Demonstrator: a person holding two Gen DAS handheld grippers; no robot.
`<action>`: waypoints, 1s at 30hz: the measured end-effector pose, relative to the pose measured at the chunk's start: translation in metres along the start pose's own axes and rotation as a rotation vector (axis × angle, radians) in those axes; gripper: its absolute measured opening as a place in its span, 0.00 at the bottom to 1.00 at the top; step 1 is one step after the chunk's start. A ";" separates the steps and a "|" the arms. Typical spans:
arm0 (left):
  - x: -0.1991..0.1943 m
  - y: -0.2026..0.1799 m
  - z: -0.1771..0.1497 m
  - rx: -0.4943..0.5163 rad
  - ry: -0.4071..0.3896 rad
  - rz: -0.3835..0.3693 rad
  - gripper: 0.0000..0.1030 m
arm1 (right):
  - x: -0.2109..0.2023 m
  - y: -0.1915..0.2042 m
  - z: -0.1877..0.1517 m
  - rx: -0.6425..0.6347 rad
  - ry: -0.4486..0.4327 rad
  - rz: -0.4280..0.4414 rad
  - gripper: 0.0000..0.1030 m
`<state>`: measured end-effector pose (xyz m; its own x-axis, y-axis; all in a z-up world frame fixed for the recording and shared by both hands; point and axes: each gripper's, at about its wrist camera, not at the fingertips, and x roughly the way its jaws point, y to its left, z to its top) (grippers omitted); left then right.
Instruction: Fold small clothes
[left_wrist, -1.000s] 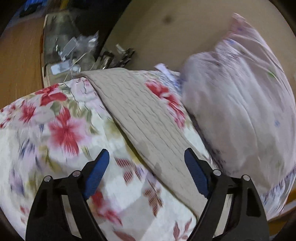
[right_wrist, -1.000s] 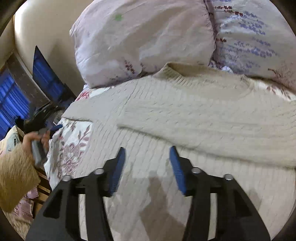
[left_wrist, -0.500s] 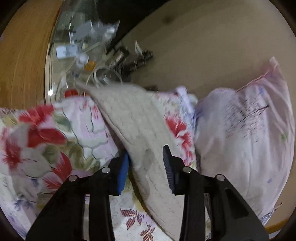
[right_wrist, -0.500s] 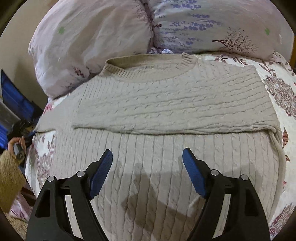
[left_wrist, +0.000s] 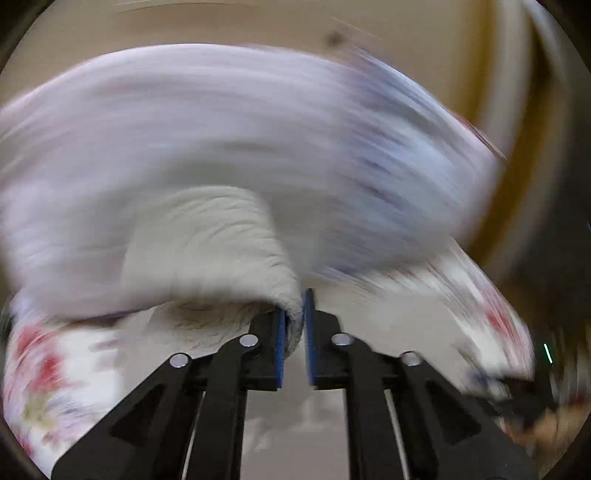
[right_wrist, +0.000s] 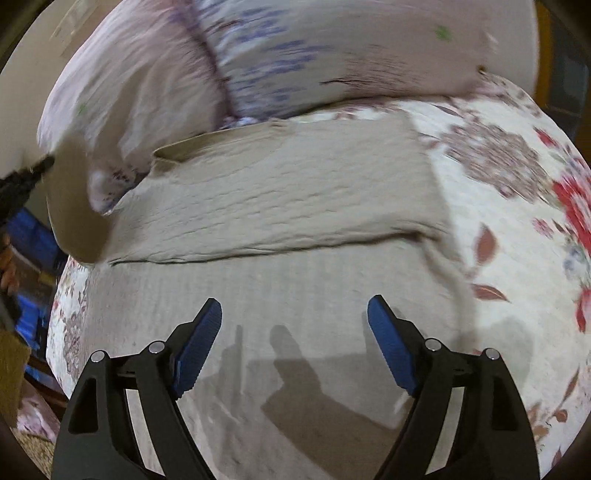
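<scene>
Left gripper (left_wrist: 293, 332): jaws drawn nearly together, pinching a fold of the beige cable-knit sweater (left_wrist: 207, 251) between the blue pads (left_wrist: 281, 339). The pinched cloth rises from the jaws and curls over to the left in a raised hump. The left wrist view is heavily blurred; fine detail cannot be read. Behind the raised knit, a pale lilac pillow (left_wrist: 258, 140) fills the far part of the view. A floral bedspread (left_wrist: 48, 369) shows at near left and right.

Right gripper (right_wrist: 295, 343): jaws spread wide, nothing between them, positioned over the near body of the sweater (right_wrist: 280, 206). Whether the fingertips touch the knit cannot be told. Its shadow falls on the fabric just ahead of the fingers.

Sweater position: spread flat on the bedspread (right_wrist: 517, 221), collar toward the far side by the pillows (right_wrist: 332, 51). One sleeve lies folded across the chest, forming a horizontal edge across the middle. At far left, a portion of the garment is lifted off the bed and hangs in the air, blurred
</scene>
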<state>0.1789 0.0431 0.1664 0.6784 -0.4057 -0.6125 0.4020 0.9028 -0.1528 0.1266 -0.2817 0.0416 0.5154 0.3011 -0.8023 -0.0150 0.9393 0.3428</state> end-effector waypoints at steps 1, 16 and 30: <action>0.019 -0.039 -0.009 0.055 0.068 -0.055 0.26 | -0.004 -0.006 -0.002 0.012 0.000 -0.002 0.81; -0.062 0.082 -0.210 -0.556 0.335 0.148 0.63 | -0.056 -0.088 -0.092 0.307 0.144 0.249 0.60; -0.082 0.033 -0.251 -0.722 0.375 -0.172 0.06 | -0.050 -0.050 -0.103 0.309 0.230 0.501 0.07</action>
<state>-0.0179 0.1422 0.0173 0.3424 -0.5876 -0.7332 -0.0984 0.7536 -0.6499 0.0131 -0.3270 0.0144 0.3117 0.7524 -0.5803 0.0592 0.5942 0.8022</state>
